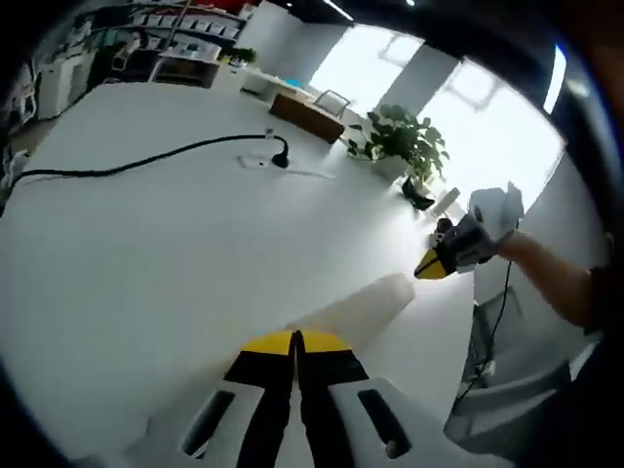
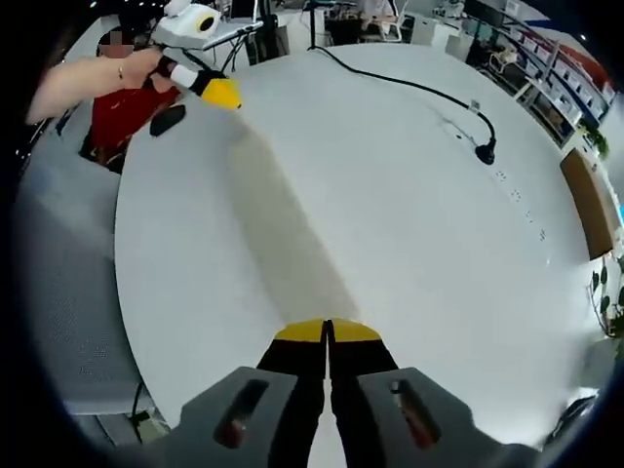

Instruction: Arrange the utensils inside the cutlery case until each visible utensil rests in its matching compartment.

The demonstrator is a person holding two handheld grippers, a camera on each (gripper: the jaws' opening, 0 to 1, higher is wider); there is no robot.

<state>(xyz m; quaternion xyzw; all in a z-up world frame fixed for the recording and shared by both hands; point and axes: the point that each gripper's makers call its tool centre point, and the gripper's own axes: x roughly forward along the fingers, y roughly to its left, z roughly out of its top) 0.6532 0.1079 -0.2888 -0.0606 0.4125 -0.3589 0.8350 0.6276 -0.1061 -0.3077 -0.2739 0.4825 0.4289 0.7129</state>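
- Your left hand-held gripper point(image 1: 295, 343) was clenched, its two jaws pressed together with nothing between them, and it was held above the white tabletop point(image 1: 175, 263).
- Your right hand-held gripper point(image 2: 328, 333) was also clenched on nothing; its yellow tips met over the same tabletop point(image 2: 390, 195).
- In the left gripper view your right hand-held gripper point(image 1: 432, 265) came in from the right side, pointing toward the middle of the tabletop. In the right gripper view your left hand-held gripper point(image 2: 220, 93) appeared at the upper left, well apart from the right one.
- I could not find the cutlery case or any utensil on the part of the tabletop that the two views covered, so I cannot tell which way they lay from either gripper, how their long axis ran, or which hand was nearer.
- What lay on the tabletop was a black cable point(image 1: 146, 159) with its plug point(image 2: 485, 151), a brown box point(image 1: 307, 116) near the far edge, and a potted plant point(image 1: 402, 141) beside it.
- My judgement: sorting had not begun, and you first needed to bring the case into sight.
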